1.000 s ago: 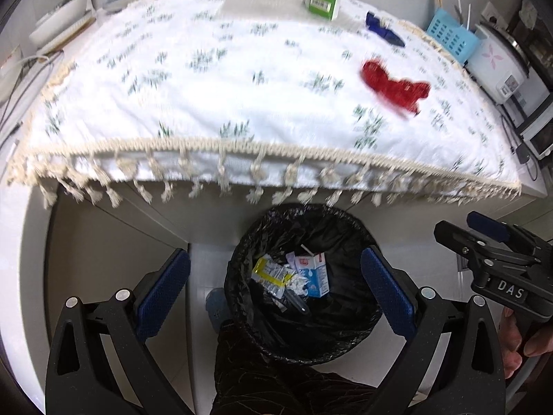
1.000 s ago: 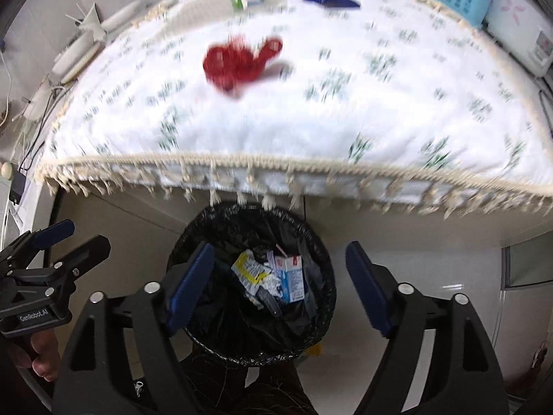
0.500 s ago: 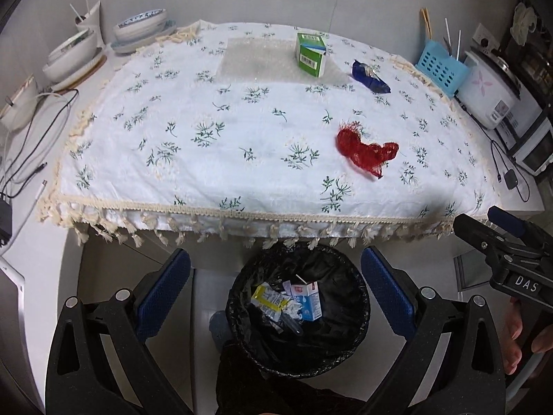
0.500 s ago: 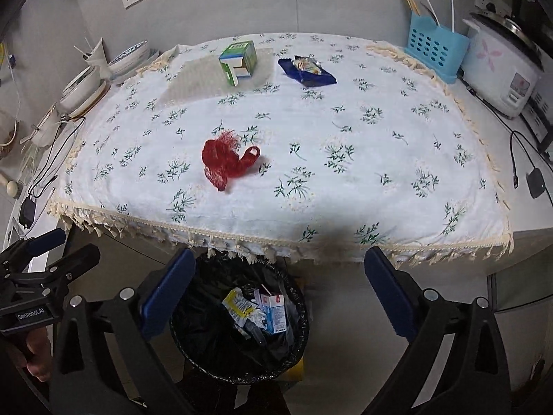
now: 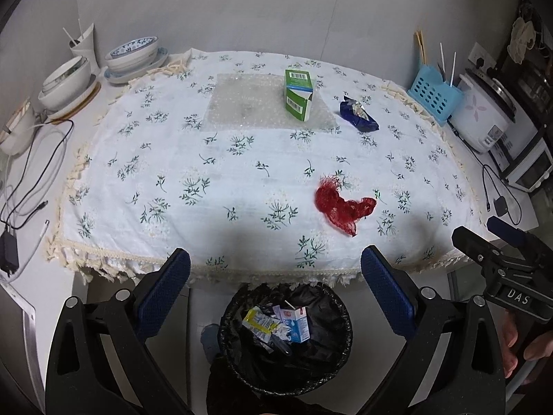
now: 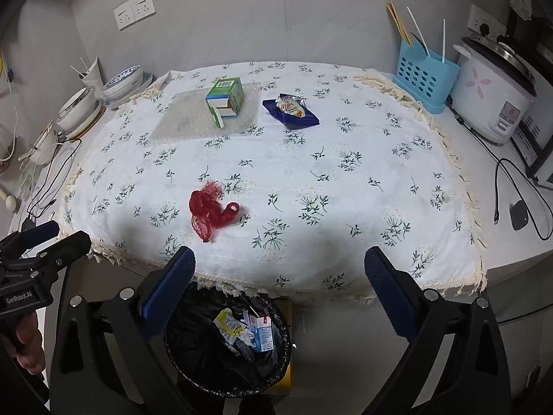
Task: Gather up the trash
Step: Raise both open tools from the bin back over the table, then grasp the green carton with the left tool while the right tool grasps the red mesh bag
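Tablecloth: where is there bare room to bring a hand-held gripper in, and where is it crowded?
Open: the left half of the tablecloth, between the bowls and the red mesh bag; also the right side past the red mesh bag toward the rice cooker. Crowded: the far middle, where the green carton and blue snack wrapper lie close together.

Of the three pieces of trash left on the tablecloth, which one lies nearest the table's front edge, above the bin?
The red mesh net, crumpled near the front edge. The green carton and blue snack wrapper sit far back.

Matt cloth tablecloth, red mesh netting
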